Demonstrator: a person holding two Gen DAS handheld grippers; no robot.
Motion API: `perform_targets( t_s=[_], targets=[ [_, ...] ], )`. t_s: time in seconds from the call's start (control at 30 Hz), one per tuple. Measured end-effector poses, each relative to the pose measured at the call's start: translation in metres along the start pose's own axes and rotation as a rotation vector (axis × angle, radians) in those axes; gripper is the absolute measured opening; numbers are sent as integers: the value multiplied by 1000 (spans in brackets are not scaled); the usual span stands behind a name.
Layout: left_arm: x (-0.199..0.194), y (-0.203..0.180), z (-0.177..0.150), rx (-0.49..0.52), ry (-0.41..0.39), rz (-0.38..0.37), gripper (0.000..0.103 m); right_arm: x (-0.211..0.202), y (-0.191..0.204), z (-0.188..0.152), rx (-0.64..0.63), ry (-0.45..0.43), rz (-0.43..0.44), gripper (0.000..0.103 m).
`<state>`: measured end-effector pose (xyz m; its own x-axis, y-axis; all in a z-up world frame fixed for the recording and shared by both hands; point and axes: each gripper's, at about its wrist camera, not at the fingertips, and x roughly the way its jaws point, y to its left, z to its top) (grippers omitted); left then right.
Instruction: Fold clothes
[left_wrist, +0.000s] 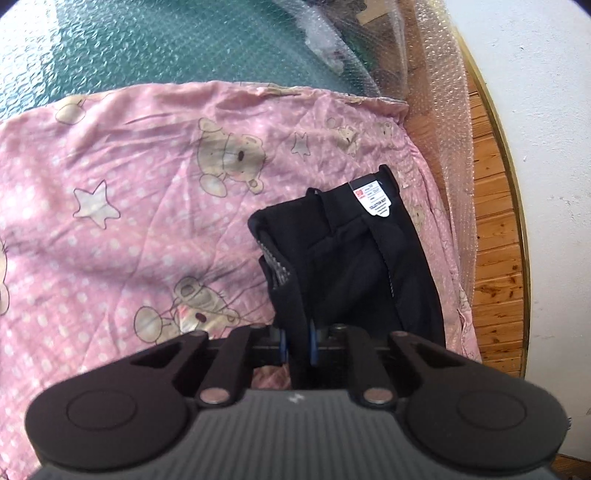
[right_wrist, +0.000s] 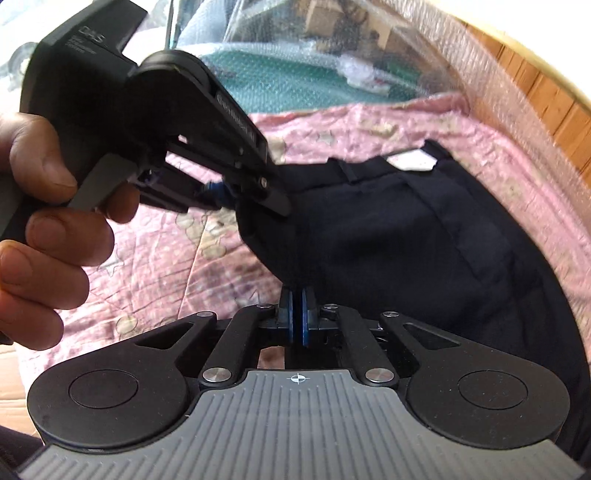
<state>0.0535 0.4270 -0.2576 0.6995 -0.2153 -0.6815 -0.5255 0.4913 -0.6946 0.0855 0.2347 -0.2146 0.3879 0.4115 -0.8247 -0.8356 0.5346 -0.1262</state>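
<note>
Left of scene: pink bear-print quilt (left_wrist: 129, 206) spread flat as the folding surface; most of its left part lies bare.

Left gripper (right_wrist: 255, 199), seen from the right wrist view: the person's left hand (right_wrist: 40, 206) squeezes the trigger. Fingers clenched on the near-left edge of the black trousers (right_wrist: 399, 236). In its own camera a strip of black cloth runs between the blue pads (left_wrist: 282, 343), which are drawn together on it (so: grasping, not merely touching).

Centre: right gripper (right_wrist: 298, 306) pinched tight on the same trouser edge, just beside the left one. Judgement: two grips close together hold one end of the garment, so the cloth can be lifted and laid over itself evenly without sagging between them.

Right of centre: trousers lie on the right part of the quilt, waistband end farthest from the cameras, white hang tag (left_wrist: 371, 197) on top near the waistband. The gripped end is raised off the quilt; the far end rests on it.

Far right: bubble wrap (left_wrist: 443, 122) over a wooden board, beside a white wall. The quilt's right edge is close here, so a fold drifting right could hang off it.
</note>
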Motion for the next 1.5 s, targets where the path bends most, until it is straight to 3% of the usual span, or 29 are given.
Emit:
perform_targets(
  t_s=[0.03,0.07,0.17,0.27,0.33,0.37,0.47,0.53,0.63,0.73,0.8,0.87,0.93,1.0,1.17,1.33,1.5],
  targets=[
    [-2,-6,-1,42,-15,11,9,-2,-7,0,34,-3,18,15],
    [-4,-15,-3,100,-28,25,9,-7,-18,1,81,-10,29,34],
    [-11,-49,-14,330,-65,42,8,-29,-62,9,248,-48,40,52],
    [-14,-88,-37,607,-90,54,8,-51,-116,29,396,-83,41,61],
    [-13,-111,-59,789,-95,59,8,-55,-146,52,436,-80,63,66],
    [-12,-120,-70,862,-92,55,8,-52,-156,68,438,-75,83,73],
    [-6,-139,-101,1023,-81,48,8,-30,-165,118,363,-13,128,80],
    [-1,-146,-119,1100,-77,48,8,-7,-161,147,271,41,112,83],
    [4,-149,-136,1150,-73,48,8,40,-153,176,167,163,99,83],
    [7,-150,-147,1190,-72,52,8,89,-144,184,108,286,73,82],
    [10,-150,-151,1212,-71,57,8,114,-138,184,82,346,55,76],
    [12,-151,-155,1226,-70,59,8,134,-135,183,68,393,18,64],
    [14,-151,-156,1227,-65,54,8,149,-134,183,69,421,3,64],
    [16,-151,-156,1228,-60,49,8,158,-135,183,89,436,-2,53],
    [10,-151,-159,1238,-62,32,8,132,-159,176,176,344,28,29],
    [-3,-158,-171,1307,-80,-8,8,66,-213,154,362,178,81,26],
    [1,-173,-204,1392,-42,-49,8,10,-282,91,622,6,166,25]
  ],
)
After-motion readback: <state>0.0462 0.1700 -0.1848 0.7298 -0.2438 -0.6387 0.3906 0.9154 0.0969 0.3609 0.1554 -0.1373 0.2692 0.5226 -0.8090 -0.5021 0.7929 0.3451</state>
